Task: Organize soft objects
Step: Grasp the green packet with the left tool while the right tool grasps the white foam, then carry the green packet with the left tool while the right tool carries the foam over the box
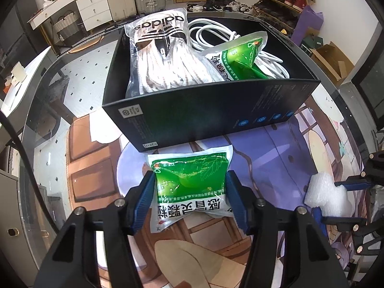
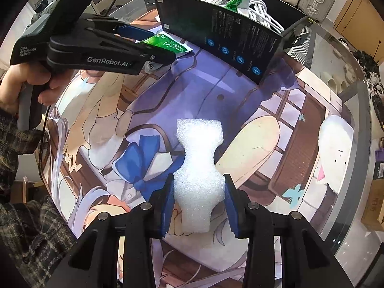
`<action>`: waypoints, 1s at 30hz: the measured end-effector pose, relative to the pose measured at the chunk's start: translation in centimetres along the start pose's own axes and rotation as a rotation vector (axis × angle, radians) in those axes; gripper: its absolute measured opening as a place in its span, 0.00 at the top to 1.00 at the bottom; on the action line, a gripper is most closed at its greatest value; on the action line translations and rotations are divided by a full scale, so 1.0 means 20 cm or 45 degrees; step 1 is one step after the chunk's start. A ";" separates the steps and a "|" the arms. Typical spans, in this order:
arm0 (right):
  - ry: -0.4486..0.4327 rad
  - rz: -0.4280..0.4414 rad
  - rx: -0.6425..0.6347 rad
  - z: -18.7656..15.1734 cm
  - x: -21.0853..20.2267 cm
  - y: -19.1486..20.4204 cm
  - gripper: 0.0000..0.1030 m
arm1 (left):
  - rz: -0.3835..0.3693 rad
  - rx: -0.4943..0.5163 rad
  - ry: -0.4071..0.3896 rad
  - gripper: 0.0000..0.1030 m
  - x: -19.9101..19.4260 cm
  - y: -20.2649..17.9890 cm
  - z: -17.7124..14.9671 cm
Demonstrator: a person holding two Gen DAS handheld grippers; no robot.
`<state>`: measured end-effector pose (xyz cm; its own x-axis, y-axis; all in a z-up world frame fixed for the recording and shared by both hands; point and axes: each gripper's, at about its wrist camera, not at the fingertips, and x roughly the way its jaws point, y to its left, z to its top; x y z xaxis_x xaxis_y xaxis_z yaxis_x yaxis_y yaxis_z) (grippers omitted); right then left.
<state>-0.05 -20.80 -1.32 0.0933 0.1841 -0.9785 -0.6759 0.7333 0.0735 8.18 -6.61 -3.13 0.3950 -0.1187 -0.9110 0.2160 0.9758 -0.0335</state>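
Left gripper [image 1: 189, 193] clamped green pouch [image 1: 189, 180], right gripper [image 2: 198, 196] pinched foam [image 2: 198, 165]; pickup step, next lift both into box [image 1: 211, 110].

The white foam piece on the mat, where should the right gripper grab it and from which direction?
Grip the white foam piece at its narrow waist, coming from above with one finger on each long side. It lies flat on the printed mat, and the pinched middle is the thinnest span. The right gripper already straddles it just below that waist, pads at the foam's sides.
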 end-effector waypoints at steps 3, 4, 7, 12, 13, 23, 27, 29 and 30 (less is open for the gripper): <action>-0.018 0.019 0.015 0.03 -0.02 -0.06 0.63 | -0.021 -0.006 0.007 0.45 -0.01 0.00 -0.01; -0.023 0.017 0.016 0.04 -0.02 -0.07 0.63 | -0.031 -0.007 0.008 0.45 -0.01 0.01 -0.02; -0.039 0.016 0.026 0.07 -0.04 -0.11 0.63 | -0.045 -0.011 0.005 0.47 -0.02 0.02 -0.03; -0.067 0.017 0.038 0.12 -0.08 -0.13 0.63 | -0.061 -0.015 0.004 0.49 -0.04 0.03 -0.05; -0.072 0.016 0.039 0.13 -0.09 -0.14 0.63 | -0.063 -0.017 0.004 0.49 -0.04 0.04 -0.05; -0.129 0.029 0.065 0.20 -0.17 -0.16 0.63 | -0.048 -0.002 -0.023 0.50 -0.12 0.06 -0.06; -0.152 0.023 0.067 0.24 -0.20 -0.17 0.63 | -0.031 0.006 -0.045 0.50 -0.17 0.06 -0.05; -0.161 0.020 0.064 0.25 -0.20 -0.15 0.63 | -0.030 0.004 -0.055 0.50 -0.19 0.06 -0.05; -0.165 0.018 0.062 0.26 -0.21 -0.15 0.63 | -0.028 0.005 -0.060 0.50 -0.20 0.07 -0.04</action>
<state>5.35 -20.30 3.52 0.1799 0.2757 -0.9443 -0.6417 0.7605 0.0997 6.13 -4.71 0.13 0.4314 -0.1483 -0.8899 0.2284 0.9722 -0.0513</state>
